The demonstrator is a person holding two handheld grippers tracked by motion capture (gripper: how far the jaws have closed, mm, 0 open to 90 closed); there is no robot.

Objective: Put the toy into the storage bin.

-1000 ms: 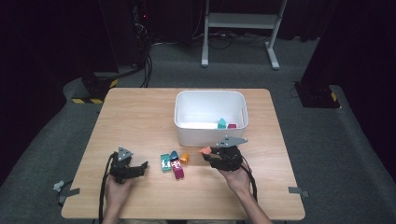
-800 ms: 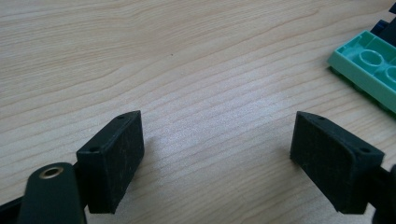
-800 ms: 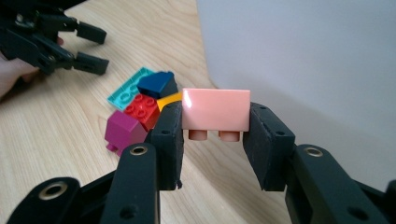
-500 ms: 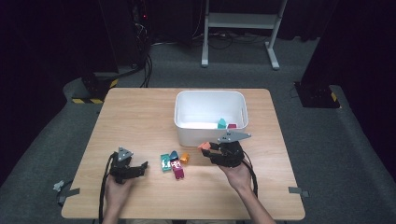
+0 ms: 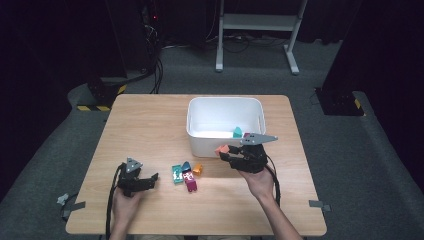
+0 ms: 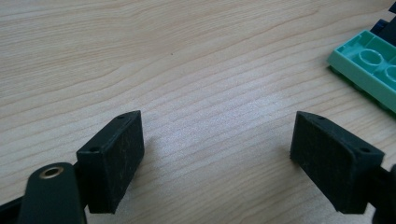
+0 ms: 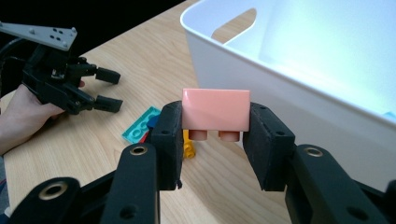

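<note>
Clenched on a small salmon-pink plastic building brick (image 7: 215,110), the right gripper (image 7: 215,133) holds it by its two short ends, the studs pointing down between the black pads; in the high view this gripper (image 5: 226,151) sits just outside the near long wall of the white rectangular plastic tub (image 5: 199,137), with the brick (image 5: 222,148) raised off the wood and close against that wall, not over the rim. That tub stands toward the far edge of the light wooden table (image 5: 150,120), a little right of its middle, and a teal brick (image 5: 237,132) lies inside it by the near wall. Near the table's front edge and left of its middle, the left gripper (image 5: 150,181) rests low over the wood in the person's left hand (image 5: 125,205), its jaws spread wide with nothing between them; its own camera looks along the pads (image 6: 112,163) at bare wood grain. Between the two grippers, close to the front half of the table, lies a small cluster of loose bricks: a flat mint-green studded plate (image 5: 176,173), a magenta block (image 5: 190,181) touching it, a dark blue piece (image 5: 186,165) just behind, and a small orange piece (image 5: 198,170) on the right side. From the left gripper view the green plate (image 6: 369,70) shows at the upper right, well apart from the open pads.
</note>
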